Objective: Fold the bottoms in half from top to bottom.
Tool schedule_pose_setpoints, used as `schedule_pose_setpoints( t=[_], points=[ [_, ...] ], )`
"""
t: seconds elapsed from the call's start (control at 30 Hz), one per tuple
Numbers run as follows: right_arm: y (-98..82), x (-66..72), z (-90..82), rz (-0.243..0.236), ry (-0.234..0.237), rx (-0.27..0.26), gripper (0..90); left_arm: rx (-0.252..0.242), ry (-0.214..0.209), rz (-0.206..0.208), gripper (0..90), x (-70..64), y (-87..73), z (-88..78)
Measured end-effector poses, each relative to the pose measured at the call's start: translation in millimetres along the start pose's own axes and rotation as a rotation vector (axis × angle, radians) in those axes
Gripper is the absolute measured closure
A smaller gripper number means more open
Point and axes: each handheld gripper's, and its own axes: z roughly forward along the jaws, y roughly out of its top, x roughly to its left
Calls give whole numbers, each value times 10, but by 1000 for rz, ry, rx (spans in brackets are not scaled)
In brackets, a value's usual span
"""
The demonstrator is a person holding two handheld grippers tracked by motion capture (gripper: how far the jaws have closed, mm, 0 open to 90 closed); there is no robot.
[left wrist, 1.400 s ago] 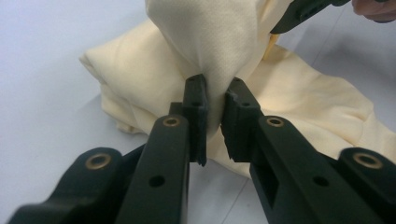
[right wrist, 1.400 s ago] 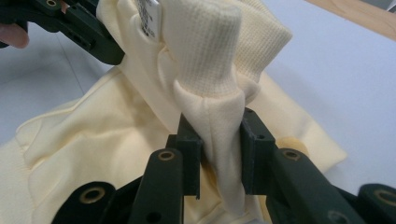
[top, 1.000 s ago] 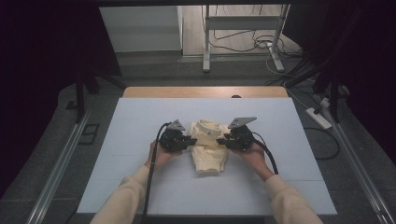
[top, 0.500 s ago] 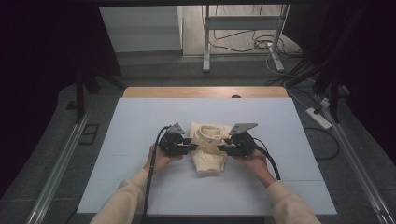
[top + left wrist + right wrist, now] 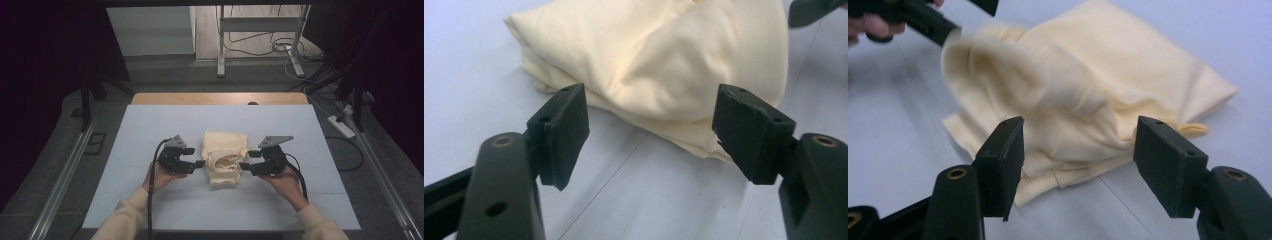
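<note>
My left gripper (image 5: 199, 164) sits at 9 o'clock of the cloth (image 5: 224, 156), its tips just beside the fabric edge. Its two black, blocky pads (image 5: 564, 131) have just been opening and now stand released, with nothing between them; the cloth lies just beyond the tips.

The cloth is a cream-yellow, soft woven piece, folded into a rough rectangle with a rumpled, puffed layer on top and stacked flat edges beneath. It rests at the centre of the table (image 5: 150, 125), whose surface is a smooth, matte pale-blue sheet with thin seam lines.

My right gripper (image 5: 245, 166) sits at 3 o'clock of the cloth. Its matte black jaws have also just been opening and stand released, with the cloth lying beyond them, clear of the pads. A grey three-cornered plate tops each gripper body.
</note>
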Motion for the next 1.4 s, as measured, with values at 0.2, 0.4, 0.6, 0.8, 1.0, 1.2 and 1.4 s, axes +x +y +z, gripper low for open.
schedule_pose_setpoints(
  t=[0.2, 0.4, 0.6, 0.8, 1.0, 1.2, 1.4],
  points=[
    [195, 45, 49, 0, -21, 3, 453, -1, 6, 2, 297, 4, 22, 16],
    [394, 7, 133, 22, 29, -20, 597, -3, 13, 0, 294, 13, 21, 8],
    [520, 10, 214, 5, 29, -14, 714, -2, 12, -9, 293, 24, 8, 14],
    [585, -7, 220, -2, 32, -7, 815, 6, 14, -6, 287, 24, 3, 39],
    [515, 3, 336, -21, 56, 68, 889, 6, 16, -9, 286, 29, -1, 38],
    [397, 72, 459, -46, 75, 130, 890, 10, 14, -11, 287, 29, -7, 42],
    [212, 102, 436, -45, 88, 145, 890, 13, 15, -12, 283, 29, -16, 40]
  ],
)
